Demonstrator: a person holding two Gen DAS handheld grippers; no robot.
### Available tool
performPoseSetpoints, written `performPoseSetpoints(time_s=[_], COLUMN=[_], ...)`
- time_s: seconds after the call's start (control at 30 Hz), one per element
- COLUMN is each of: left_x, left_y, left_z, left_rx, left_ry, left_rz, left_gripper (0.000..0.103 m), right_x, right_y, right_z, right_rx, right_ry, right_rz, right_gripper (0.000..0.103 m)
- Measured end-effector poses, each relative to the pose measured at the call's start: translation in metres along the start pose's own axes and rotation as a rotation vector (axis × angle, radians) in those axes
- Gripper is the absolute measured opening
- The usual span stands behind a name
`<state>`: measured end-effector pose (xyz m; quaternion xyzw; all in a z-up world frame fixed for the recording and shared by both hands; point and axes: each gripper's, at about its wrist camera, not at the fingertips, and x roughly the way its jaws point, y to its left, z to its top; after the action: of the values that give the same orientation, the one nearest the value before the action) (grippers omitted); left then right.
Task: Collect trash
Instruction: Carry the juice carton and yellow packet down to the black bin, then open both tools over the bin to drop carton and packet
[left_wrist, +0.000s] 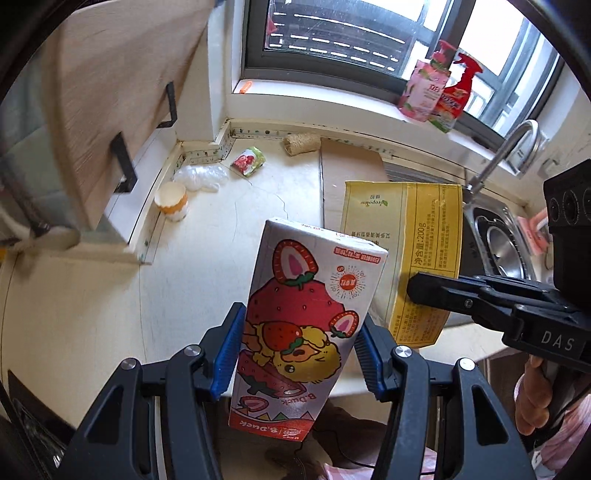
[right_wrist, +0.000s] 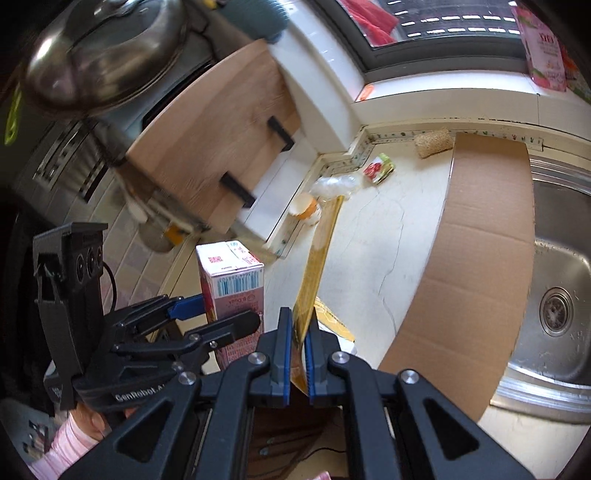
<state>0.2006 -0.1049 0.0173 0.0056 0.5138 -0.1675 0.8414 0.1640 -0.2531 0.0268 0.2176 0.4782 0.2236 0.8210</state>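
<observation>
Left gripper (left_wrist: 297, 350) jaws clamp a carton (left_wrist: 306, 317); right gripper (right_wrist: 299, 360) jaws pinch a yellow bag (right_wrist: 314, 273), both above the counter (left_wrist: 92, 295). Far across the counter lie a cup (left_wrist: 172, 201), plastic wrap (left_wrist: 201, 177) and a packet (left_wrist: 248, 160); cardboard (right_wrist: 476, 243) lies beside the sink (right_wrist: 561, 280).

"B.Duck" on strawberry carton (left_wrist: 299, 325), "200g" on yellow packet (left_wrist: 417, 254), "DAS" on right gripper (left_wrist: 417, 291), "GenRobot" on left gripper (right_wrist: 221, 314)

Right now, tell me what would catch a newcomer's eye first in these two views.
The strawberry milk carton dominates the left wrist view, clamped between the left gripper above the counter edge. Beside it, the right gripper pinches a flat yellow packet edge-on. Behind them on the pale counter lie leftovers: a paper cup, crumpled clear plastic and a small red wrapper.
</observation>
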Motion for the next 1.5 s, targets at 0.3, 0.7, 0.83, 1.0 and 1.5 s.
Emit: performPoseSetpoints(time_s=[0.3, 0.7, 0.83, 1.0, 1.5], left_x=[-0.04, 0.014, 0.06, 0.125, 0.291], left_y=[0.007, 0.037, 0.058, 0.083, 0.12], left_z=[-0.094, -0.225, -0.266, -0.311, -0.375], left_rx=[-0.034, -0.153, -0.207, -0.283, -0.365], left_ry=[0.021, 0.151, 0.194, 0.266, 0.383], left_rz=[-0.049, -0.034, -0.001, 0.035, 0.092], left_gripper=[0.055, 0.055, 0.055, 0.055, 0.063], right_x=[-0.008, 0.062, 0.109, 0.177, 0.333], right_y=[0.054, 0.059, 0.039, -0.004, -0.101], right_z=[-0.083, -0.184, -0.217, -0.256, -0.32], right_rx=[-0.123, -0.232, -0.228, -0.172, -0.151], right_ry=[0.095, 0.311, 0.378, 0.471, 0.585], right_rz=[-0.002, -0.031, -0.06, -0.09, -0.215], right_gripper=[0.006, 0.006, 0.006, 0.006, 0.014])
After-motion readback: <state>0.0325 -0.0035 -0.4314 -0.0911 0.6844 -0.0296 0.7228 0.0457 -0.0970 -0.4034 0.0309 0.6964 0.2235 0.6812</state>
